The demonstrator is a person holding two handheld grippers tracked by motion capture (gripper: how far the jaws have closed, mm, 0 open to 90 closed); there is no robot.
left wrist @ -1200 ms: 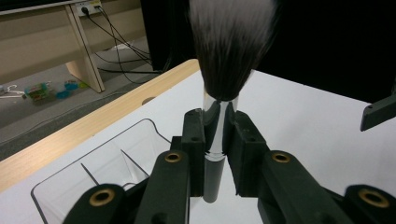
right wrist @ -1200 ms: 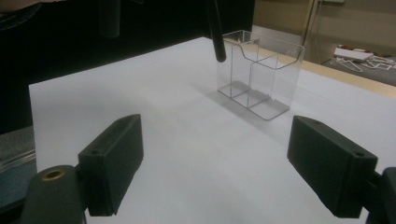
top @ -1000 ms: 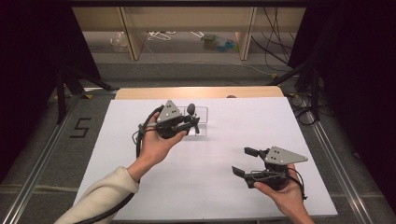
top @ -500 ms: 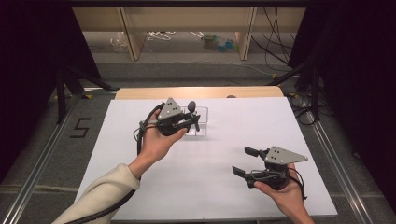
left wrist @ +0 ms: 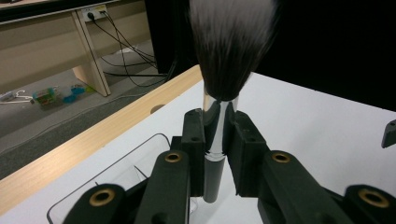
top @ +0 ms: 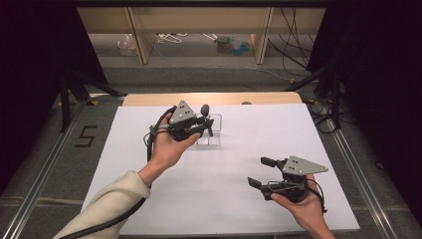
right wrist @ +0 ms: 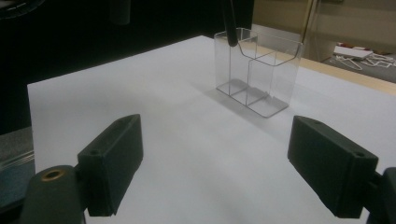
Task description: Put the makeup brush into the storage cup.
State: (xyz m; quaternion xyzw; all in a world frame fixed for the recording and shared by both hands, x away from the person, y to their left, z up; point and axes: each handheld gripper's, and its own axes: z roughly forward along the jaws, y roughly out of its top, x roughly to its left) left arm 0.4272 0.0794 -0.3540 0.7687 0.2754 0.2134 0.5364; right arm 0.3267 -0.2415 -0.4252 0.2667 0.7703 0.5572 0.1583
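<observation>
My left tool (left wrist: 215, 140) pinches a makeup brush (left wrist: 224, 70) upright over a clear organizer (top: 209, 130); my right tool (top: 263, 172) sits spread and empty.

Nearest me, the right tool rests low over the bare white desk (top: 239, 209), well apart from the rest. Farther off, black jaws clamp the brush's shiny ferrule, soft dark bristles fanning above. Its dark handle tip hangs at the rim of the transparent, partitioned plastic organizer. Beyond lies the desk's wooden edge (top: 149, 98).

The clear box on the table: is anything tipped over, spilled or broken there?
Nothing stands out. The clear organizer stands upright on the white table with nothing spilled around it. The left gripper holds a makeup brush upright above it; the right gripper is open and empty.
</observation>
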